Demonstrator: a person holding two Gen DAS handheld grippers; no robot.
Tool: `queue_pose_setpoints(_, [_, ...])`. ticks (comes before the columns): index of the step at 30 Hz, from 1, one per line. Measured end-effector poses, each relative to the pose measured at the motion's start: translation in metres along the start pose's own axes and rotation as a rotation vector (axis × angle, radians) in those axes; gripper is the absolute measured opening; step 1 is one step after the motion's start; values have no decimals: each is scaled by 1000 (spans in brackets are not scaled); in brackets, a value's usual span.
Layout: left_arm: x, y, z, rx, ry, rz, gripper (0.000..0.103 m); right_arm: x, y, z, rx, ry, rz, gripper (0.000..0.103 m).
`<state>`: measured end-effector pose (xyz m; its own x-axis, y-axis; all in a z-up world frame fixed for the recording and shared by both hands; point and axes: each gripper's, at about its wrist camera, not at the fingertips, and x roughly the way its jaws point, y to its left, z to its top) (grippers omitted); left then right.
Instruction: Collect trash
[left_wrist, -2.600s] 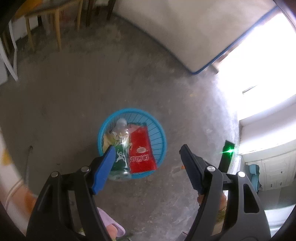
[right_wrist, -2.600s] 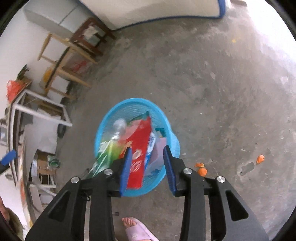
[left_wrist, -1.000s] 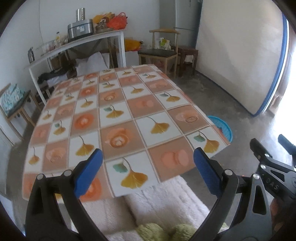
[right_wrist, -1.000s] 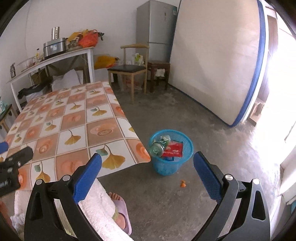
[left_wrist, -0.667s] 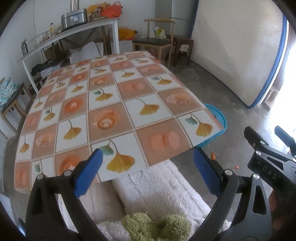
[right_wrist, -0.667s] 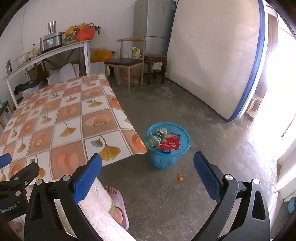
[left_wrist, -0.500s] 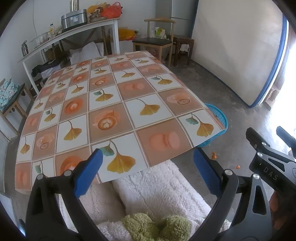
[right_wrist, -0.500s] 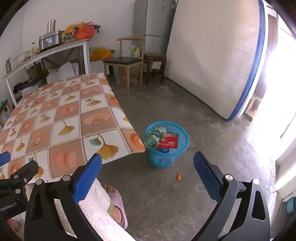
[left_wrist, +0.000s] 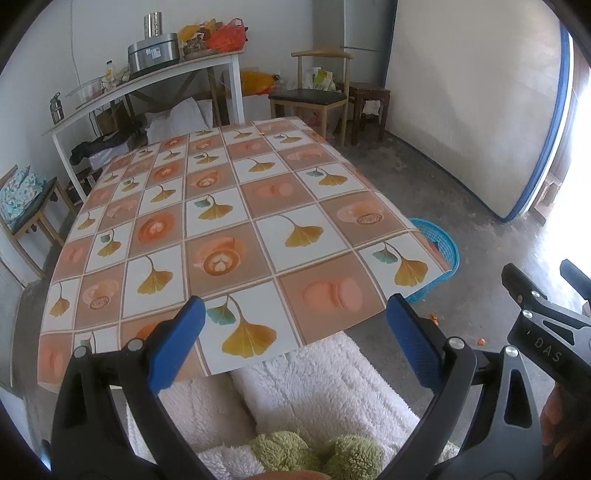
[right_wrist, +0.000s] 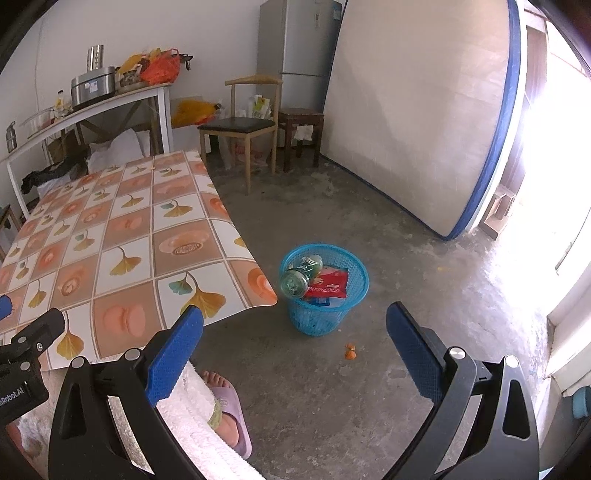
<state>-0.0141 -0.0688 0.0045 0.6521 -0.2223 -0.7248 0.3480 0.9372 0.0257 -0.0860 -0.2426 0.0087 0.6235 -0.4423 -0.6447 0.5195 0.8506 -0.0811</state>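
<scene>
A blue plastic trash basket (right_wrist: 325, 317) stands on the concrete floor by the table's corner. It holds a green bottle (right_wrist: 301, 276) and a red wrapper (right_wrist: 328, 284). Its rim shows past the table edge in the left wrist view (left_wrist: 445, 243). My left gripper (left_wrist: 293, 328) is open and empty above the near edge of the table (left_wrist: 229, 206). My right gripper (right_wrist: 293, 334) is open and empty, held over the floor short of the basket. Small orange scraps (right_wrist: 350, 350) lie on the floor near the basket.
The table (right_wrist: 110, 236) has a leaf-patterned cloth. A wooden chair (right_wrist: 243, 125), a stool (right_wrist: 301, 118), a fridge (right_wrist: 295, 44) and a leaning mattress (right_wrist: 417, 110) stand behind. A shelf table with pots (left_wrist: 155, 74) is at the back. My slippered foot (right_wrist: 229, 413) is on the floor.
Both grippers have risen from right over the basket to a raised spot at the table's near end. In the last second the views shifted only slightly.
</scene>
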Motion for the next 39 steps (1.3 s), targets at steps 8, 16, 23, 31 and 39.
queue_pose_setpoints(8, [-2, 2, 1, -7, -6, 22, 95, -1, -1, 0, -1, 4, -5, 97])
queue_pose_setpoints(16, [-1, 2, 3, -7, -5, 28, 94, -1, -9, -5, 17, 18, -10, 97])
queue_pose_setpoints(23, [0, 2, 2, -8, -3, 30, 95, 2, -13, -7, 33, 25, -11, 97])
queue_pose_setpoints(31, [-1, 2, 2, -9, -1, 30, 95, 2, -14, -7, 33, 24, -10, 97])
queue_pose_setpoints(39, [0, 2, 3, -7, 1, 30, 94, 2, -14, -7, 34, 23, -10, 97])
